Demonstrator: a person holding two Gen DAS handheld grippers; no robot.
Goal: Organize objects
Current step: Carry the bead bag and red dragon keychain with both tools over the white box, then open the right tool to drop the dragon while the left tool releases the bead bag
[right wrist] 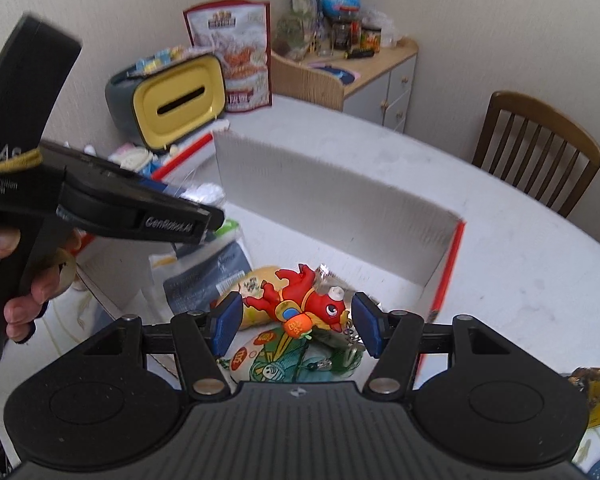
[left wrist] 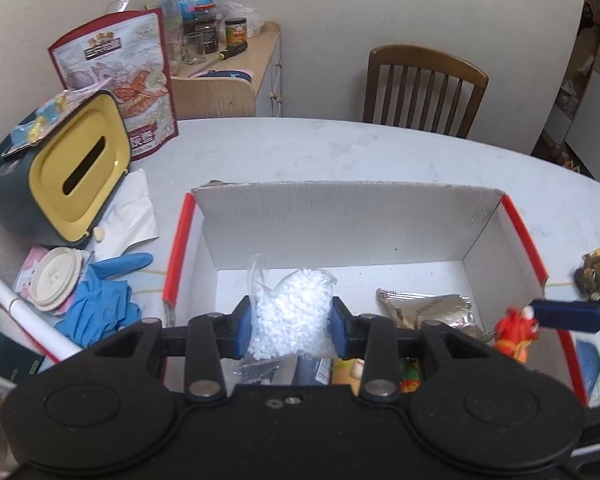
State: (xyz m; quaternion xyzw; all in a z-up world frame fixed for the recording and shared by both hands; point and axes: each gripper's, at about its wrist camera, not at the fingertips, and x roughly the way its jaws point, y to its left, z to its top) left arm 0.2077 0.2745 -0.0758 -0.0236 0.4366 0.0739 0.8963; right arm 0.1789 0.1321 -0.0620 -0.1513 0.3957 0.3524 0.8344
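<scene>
The blue-padded fingers (left wrist: 246, 326) of the left gripper (left wrist: 292, 326) are clamped on a clear plastic bag of small white pellets (left wrist: 290, 316), which is held over the open white cardboard box with red-edged side flaps (left wrist: 340, 220). Below it on the box floor, a crumpled silver foil packet (left wrist: 428, 310) lies to the right.

The right gripper (right wrist: 296, 322) is held with its fingers (right wrist: 226, 322) apart, a red plastic dragon figurine (right wrist: 300, 304) being seen between them without either pad touching it. The figurine lies inside the box on a colourful printed packet (right wrist: 276, 358), beside a dark grey pouch (right wrist: 204, 276).

Outside the box, on the white table (left wrist: 340, 148), a grey tissue holder with a yellow slotted lid (left wrist: 56, 172), crumpled blue gloves (left wrist: 100, 300) and a round cream lid (left wrist: 54, 278) are seen at the left. A wooden chair (left wrist: 424, 88) stands beyond the table.
</scene>
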